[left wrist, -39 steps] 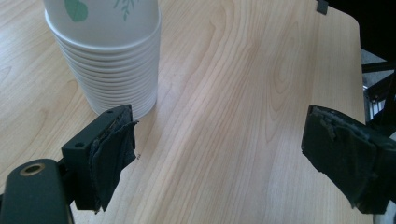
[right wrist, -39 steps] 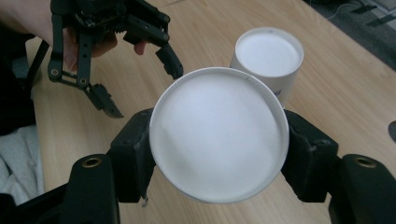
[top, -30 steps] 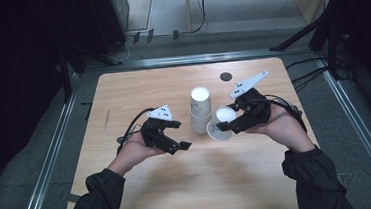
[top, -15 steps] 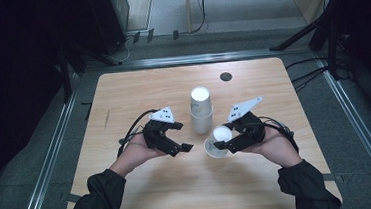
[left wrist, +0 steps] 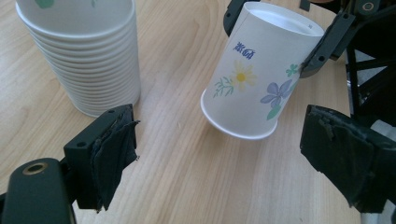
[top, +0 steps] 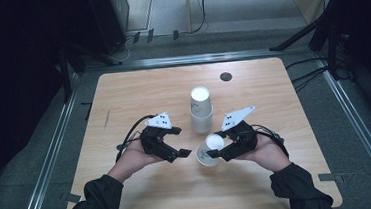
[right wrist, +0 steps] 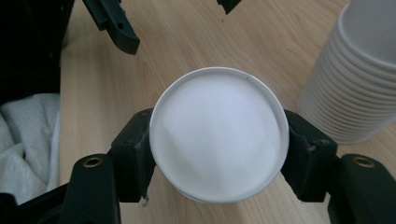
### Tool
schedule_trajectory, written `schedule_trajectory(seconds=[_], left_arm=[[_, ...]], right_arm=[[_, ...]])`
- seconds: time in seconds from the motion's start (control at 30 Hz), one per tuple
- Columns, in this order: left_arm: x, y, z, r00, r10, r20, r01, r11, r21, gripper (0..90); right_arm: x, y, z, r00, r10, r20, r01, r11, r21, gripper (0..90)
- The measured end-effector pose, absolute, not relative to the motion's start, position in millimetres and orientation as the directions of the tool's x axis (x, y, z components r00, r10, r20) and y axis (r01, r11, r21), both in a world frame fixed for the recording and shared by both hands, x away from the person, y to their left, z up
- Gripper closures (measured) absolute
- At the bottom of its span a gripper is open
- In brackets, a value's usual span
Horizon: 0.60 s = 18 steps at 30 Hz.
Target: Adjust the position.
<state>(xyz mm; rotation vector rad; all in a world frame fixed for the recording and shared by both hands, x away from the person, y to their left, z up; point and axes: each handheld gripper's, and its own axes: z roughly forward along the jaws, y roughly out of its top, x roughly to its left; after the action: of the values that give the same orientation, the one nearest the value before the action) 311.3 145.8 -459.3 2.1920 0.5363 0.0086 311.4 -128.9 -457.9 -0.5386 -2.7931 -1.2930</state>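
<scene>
Two grippers meet at lower centre of the high view, the right gripper [top: 216, 152] clamping a tilted paper cup [top: 208, 152] below the cup stack [top: 201, 111]. Left gripper view: the left gripper [left wrist: 219, 154] gapes empty, cup upper right. Right gripper view: both pads squeeze the cup's base, centre frame.

light: bright tabletop, dark surroundings | shadows: soft | focus: close jaws slightly blurred (gripper views)
</scene>
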Motion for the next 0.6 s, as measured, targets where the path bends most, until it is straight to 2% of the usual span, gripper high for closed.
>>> schedule_trajectory(seconds=[0.37,0.6], left_arm=[[304,149,-465,0.908,0.357,-0.222,0.388,-0.507,0.77,8.4],[300,146,-470,0.908,0.36,-0.212,0.385,-0.522,0.761,8.3]], right_arm=[[315,-112,-455,-0.956,0.235,0.178,0.286,0.59,0.755,35.0],[316,-103,-452,-0.963,0.194,0.188,0.267,0.584,0.766,35.0]])
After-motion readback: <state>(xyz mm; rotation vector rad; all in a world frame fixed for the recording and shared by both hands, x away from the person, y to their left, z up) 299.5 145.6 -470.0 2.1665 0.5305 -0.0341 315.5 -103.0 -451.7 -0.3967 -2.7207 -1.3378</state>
